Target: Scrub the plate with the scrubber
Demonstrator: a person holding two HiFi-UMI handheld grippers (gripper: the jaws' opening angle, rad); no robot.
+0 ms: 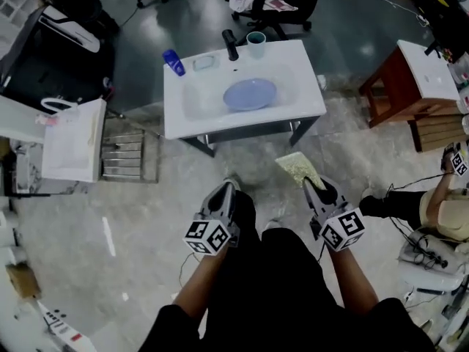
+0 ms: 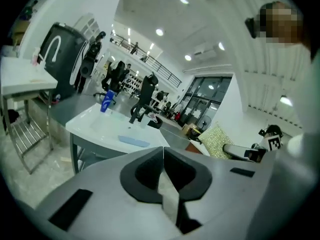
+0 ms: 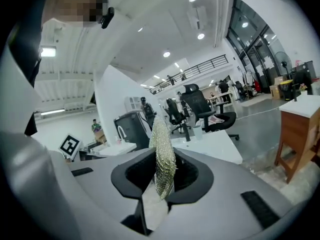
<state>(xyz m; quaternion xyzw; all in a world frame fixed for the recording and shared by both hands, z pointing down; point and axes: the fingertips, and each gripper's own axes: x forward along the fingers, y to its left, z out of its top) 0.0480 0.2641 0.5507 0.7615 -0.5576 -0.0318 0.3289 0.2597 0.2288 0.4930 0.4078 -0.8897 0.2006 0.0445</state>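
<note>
The pale blue round plate (image 1: 250,94) lies in the basin of the white sink unit (image 1: 311,103), near its middle. A black tap (image 1: 230,45) stands on the back edge with a teal cup (image 1: 256,43) just beside it, and a blue bottle (image 1: 174,62) sits at the back left corner. The right gripper (image 1: 311,185) is clamped on a yellow-green mesh scrubber (image 1: 299,169) — well short of the sink's front edge. The left gripper (image 1: 226,188) has its jaws together, with nothing between them.

I'm looking into a big open lab-like office hall, office chairs (image 1: 272,2) standing on a polished floor (image 1: 143,46), a freestanding sink unit (image 1: 304,97) sitting mid-room, a mezzanine railing (image 3: 200,65) running overhead, tall glass doors (image 2: 207,96) fronting it.
</note>
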